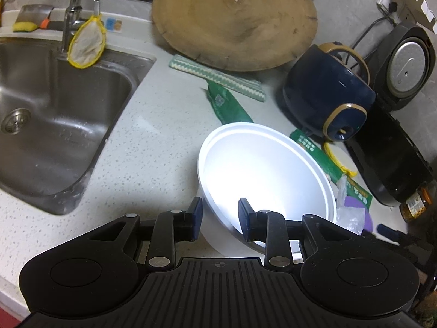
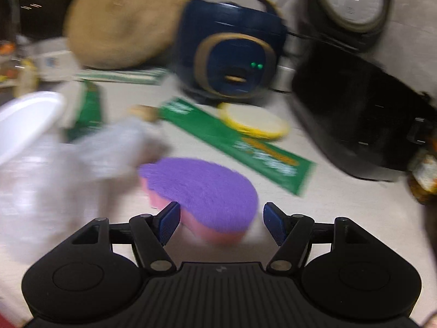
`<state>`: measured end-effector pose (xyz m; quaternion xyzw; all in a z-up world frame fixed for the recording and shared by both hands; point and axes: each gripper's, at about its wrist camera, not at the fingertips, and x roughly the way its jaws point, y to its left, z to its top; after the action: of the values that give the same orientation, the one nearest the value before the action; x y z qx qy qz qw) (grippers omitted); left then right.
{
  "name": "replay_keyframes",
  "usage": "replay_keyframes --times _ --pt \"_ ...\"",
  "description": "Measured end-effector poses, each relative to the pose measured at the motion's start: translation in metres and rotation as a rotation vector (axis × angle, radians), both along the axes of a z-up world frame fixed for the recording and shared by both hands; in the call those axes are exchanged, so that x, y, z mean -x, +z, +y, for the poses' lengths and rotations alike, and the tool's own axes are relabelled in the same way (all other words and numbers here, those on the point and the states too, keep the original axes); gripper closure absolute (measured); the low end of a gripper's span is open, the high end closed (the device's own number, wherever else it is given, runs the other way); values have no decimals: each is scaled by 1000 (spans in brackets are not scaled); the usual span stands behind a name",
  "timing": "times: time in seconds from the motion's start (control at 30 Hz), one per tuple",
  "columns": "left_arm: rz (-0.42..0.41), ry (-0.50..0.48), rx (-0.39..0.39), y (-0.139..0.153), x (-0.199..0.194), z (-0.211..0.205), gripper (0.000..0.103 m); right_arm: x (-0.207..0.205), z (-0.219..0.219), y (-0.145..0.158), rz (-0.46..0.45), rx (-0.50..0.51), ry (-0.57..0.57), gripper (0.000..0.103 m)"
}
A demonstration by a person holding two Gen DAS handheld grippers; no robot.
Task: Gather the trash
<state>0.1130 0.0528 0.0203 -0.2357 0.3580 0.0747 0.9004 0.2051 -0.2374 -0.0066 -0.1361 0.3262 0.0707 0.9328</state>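
Trash lies scattered over the speckled pale stone bench [image 1: 153,136], right of the steel sink [image 1: 54,114]. Biggest in sight is the round wooden chopping board [image 1: 235,22], leaning at the back, its face grained and ringed. Next, two cookers: a glossy navy one [image 1: 327,93] with tan trim, and a black one [image 1: 393,161] beside it with its lid up. Then the white foam bowl [image 1: 267,169], smooth and round, tipped on its side; the left gripper [image 1: 220,218] pinches its near rim, one pad inside the bowl and one outside. Three flat green wrappers: one [image 1: 229,104] behind the bowl, two [image 1: 316,153] [image 1: 357,191] to its right. One crumpled clear plastic bag [image 2: 68,169] sits between bowl and sponge, heavily blurred in the right wrist view. One fuzzy purple sponge [image 2: 202,188] with a pink foam underside lies just ahead of the right gripper [image 2: 221,221], whose fingers are spread wide, the sponge's near end between them; whether a pad touches it I cannot tell. One small yellow-rimmed round strainer [image 2: 254,121] rests by the navy cooker.
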Motion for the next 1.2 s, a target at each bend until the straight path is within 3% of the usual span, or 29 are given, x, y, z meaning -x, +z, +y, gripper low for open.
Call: replay_keyframes --times 0.13,0.3,0.43,0.63,0.83,0.9,1.07,1.2 --pt "1 2 -4 0 -1 1 71 11 -11 24 1 -142 76 35" --pt "-4 57 -10 2 5 14 71 34 15 37 108 -339 365 32" --pt "-10 88 -12 6 11 22 71 45 55 14 168 -246 459 32" --pt "-8 35 22 4 12 15 71 47 51 10 154 -154 461 33" --pt "-4 21 30 -1 5 6 70 29 20 3 57 46 260 33" --pt "0 19 23 -2 3 4 70 23 7 2 42 66 189 33" --pt "3 26 15 -1 3 1 70 29 -25 29 40 -144 174 33" --pt "-7 28 -4 5 11 -1 70 49 -20 53 36 -288 311 33"
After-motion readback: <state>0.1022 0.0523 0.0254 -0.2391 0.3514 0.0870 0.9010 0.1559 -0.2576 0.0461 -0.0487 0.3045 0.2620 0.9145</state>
